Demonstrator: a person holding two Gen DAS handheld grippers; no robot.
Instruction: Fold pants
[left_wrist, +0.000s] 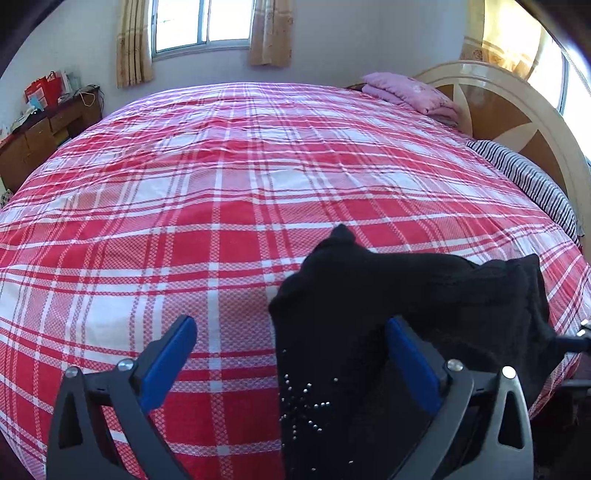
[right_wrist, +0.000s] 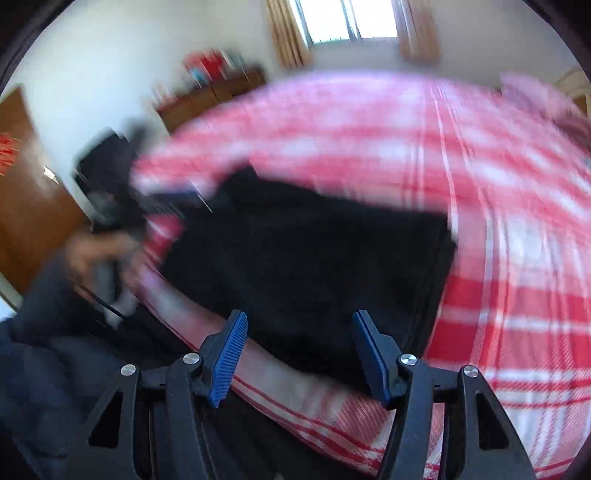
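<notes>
The black pants (left_wrist: 399, 295) lie bunched near the front right edge of the bed, with small silver studs on the near part. My left gripper (left_wrist: 291, 328) is open, its blue pads wide apart; the right pad (left_wrist: 410, 365) lies against the pants. In the blurred right wrist view the pants (right_wrist: 306, 254) spread as a dark patch on the bed edge. My right gripper (right_wrist: 299, 325) is open just above their near edge, holding nothing. The other gripper (right_wrist: 110, 192) and the hand holding it show at the left.
The bed carries a red and white plaid sheet (left_wrist: 221, 177). A folded pink blanket (left_wrist: 410, 92) and a striped pillow (left_wrist: 532, 177) lie by the headboard (left_wrist: 517, 110). A wooden desk (left_wrist: 44, 133) stands at the left wall. A brown door (right_wrist: 26, 206) is at the left.
</notes>
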